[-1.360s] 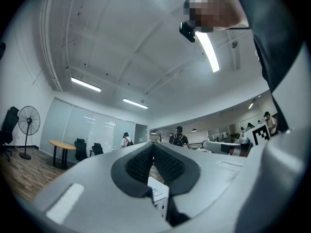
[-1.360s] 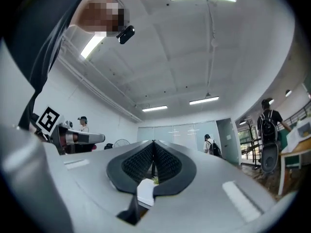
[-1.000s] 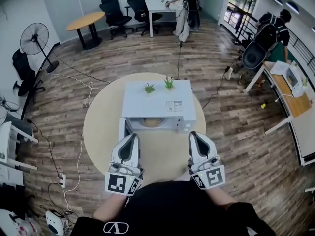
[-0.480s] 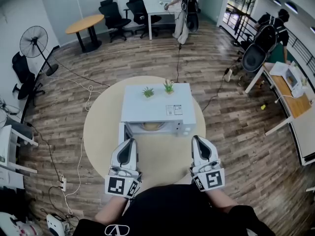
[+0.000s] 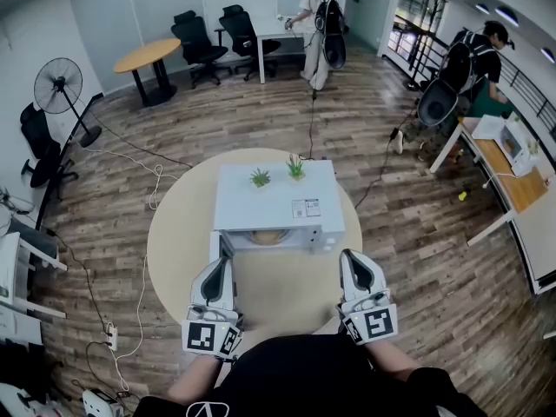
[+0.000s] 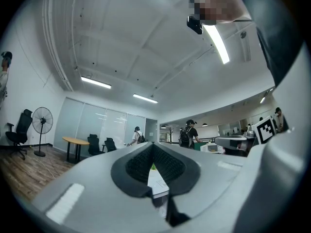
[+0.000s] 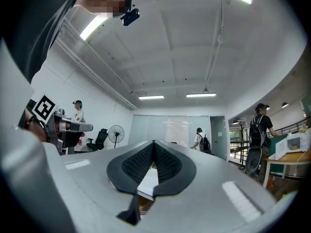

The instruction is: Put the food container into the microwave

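Because what seems to be the food container [image 5: 268,236] already sits inside the microwave [image 5: 269,196] on the counter [image 5: 174,233], its door [image 5: 215,246] open at left, we hold the left tongs [image 5: 218,265] and right tongs [image 5: 351,259] clenched, empty, just short of it.

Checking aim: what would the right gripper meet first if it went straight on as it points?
Probably the microwave, near the right end of its front. The right gripper shows it between its shut jaws in its own view, though depth is unclear.
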The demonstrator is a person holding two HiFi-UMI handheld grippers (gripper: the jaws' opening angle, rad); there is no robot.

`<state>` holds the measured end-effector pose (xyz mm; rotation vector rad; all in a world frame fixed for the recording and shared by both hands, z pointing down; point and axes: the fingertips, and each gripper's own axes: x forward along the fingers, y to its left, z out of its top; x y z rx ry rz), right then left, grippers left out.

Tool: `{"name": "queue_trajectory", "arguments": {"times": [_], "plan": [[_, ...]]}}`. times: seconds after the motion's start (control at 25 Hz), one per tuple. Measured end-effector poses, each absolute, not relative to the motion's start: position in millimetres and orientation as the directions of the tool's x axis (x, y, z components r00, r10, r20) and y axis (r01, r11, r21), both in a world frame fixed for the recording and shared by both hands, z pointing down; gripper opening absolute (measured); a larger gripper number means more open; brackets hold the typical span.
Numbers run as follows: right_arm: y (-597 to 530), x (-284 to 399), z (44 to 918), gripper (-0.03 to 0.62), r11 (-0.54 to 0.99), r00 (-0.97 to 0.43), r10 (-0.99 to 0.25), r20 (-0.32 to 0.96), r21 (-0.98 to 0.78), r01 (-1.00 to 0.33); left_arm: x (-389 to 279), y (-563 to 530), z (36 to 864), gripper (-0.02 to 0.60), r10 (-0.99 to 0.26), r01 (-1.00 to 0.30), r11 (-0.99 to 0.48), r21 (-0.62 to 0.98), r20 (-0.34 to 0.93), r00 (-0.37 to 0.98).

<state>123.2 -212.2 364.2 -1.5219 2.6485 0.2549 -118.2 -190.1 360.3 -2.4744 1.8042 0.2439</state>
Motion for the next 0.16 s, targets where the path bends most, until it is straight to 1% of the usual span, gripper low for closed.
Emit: {"name": "queue_trajectory", "arguments": {"times": [0.16], "plan": [[-211.4,122.1,366.0,0.008,0.492,-0.503,-0.853,-0.138,0.108,-0.864,-125.6,-188.7,362.2,0.0,-0.944,-0.954,-0.298,0.035,-0.158,0.289]]}}
